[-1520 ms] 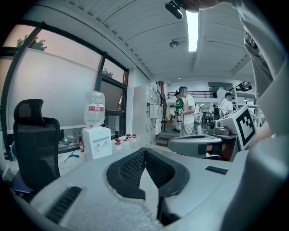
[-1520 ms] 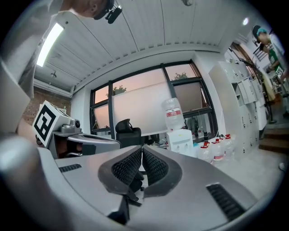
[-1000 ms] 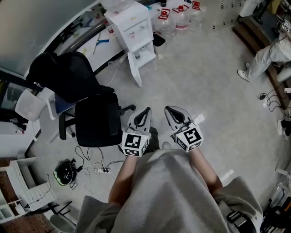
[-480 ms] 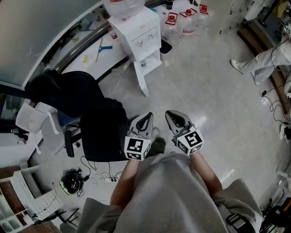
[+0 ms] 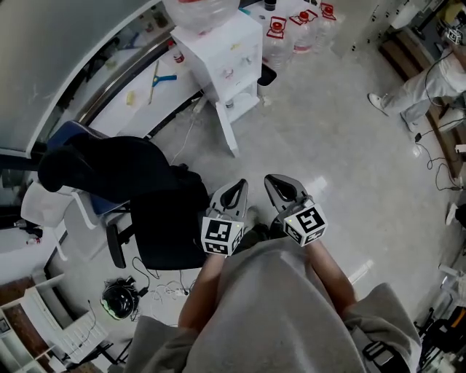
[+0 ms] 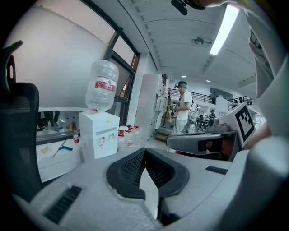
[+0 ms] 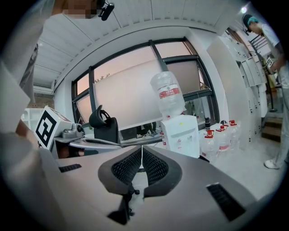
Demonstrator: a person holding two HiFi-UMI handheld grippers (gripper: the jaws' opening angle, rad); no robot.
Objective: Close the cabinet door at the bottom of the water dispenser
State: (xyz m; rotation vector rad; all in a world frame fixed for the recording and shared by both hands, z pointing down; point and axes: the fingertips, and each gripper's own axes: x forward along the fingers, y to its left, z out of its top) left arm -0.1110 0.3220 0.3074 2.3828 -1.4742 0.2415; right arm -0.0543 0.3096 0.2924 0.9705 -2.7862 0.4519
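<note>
The white water dispenser (image 5: pixel 222 58) stands at the top of the head view with a clear bottle (image 5: pixel 198 10) on it. Its bottom cabinet door (image 5: pixel 227 132) stands swung out toward me over the floor. My left gripper (image 5: pixel 237 189) and right gripper (image 5: pixel 279 182) are held side by side in front of me, both shut with nothing between the jaws, well short of the door. The left gripper (image 6: pixel 144 151) view shows the dispenser (image 6: pixel 99 135) ahead at the left. From the right gripper (image 7: pixel 142 149), the dispenser (image 7: pixel 180 134) lies ahead at the right.
A black office chair (image 5: pixel 164 211) draped with a dark jacket stands close on my left. Several red-capped water jugs (image 5: pixel 291 33) sit right of the dispenser. A person in white (image 5: pixel 426 84) stands at the far right. Cables and a power strip (image 5: pixel 164 290) lie on the floor.
I have moved forward across the floor: the dispenser and its open door are nearer, the chair is now beside my left gripper. Both grippers stayed shut and side by side.
</note>
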